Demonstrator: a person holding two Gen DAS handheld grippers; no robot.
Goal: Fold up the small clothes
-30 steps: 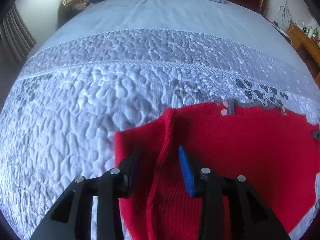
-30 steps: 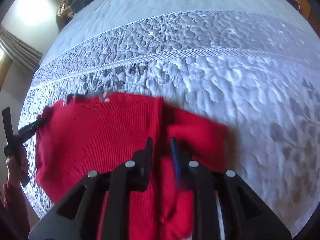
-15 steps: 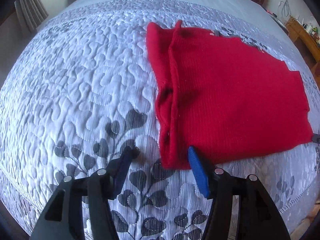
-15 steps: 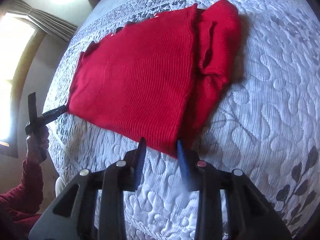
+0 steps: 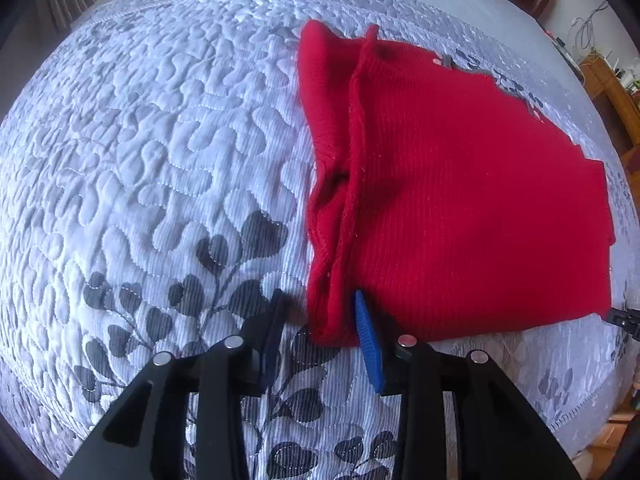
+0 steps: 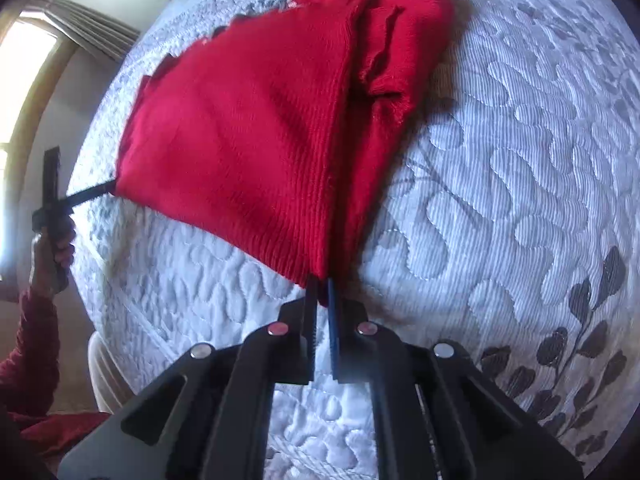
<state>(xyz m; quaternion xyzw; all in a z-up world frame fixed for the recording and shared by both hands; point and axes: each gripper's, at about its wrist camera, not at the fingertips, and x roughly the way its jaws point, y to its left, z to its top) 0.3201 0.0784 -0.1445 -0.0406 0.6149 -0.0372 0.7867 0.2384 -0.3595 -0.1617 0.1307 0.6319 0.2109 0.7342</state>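
- Right gripper (image 6: 322,284): points steeply down at the near corner of the sweater (image 6: 256,128). Its jaws have just been closing and now stand narrow, pinched on that corner, which sits between the pads.
- Left gripper (image 5: 320,316): points steeply down at the sweater's (image 5: 460,200) other near corner. Its jaws have just been closing and stand partly apart. The bunched corner lies between them, against the blue pad (image 5: 370,344). The dark pad (image 5: 272,332) stands clear of the cloth, so no grip shows.
- Left hand (image 6: 52,256): seen from the right wrist view, wrapped round the left gripper's handle, with a red sleeve (image 6: 28,344) below it.
- Sweater: red ribbed knit, roughly rectangular, spread on the quilt (image 5: 160,140). One side edge is rolled into a thick fold. The corner in the right gripper is raised off the quilt.
- Quilt: pale grey, stitched in raised wavy lobes, with dark leaf prints (image 5: 224,264) near the sweater's near edge.
- Surroundings: a curtain (image 6: 92,28) and bright window beyond the sweater's far left; a wooden shelf (image 5: 612,84) beyond its far right. Nothing lies between the grippers and the sweater.
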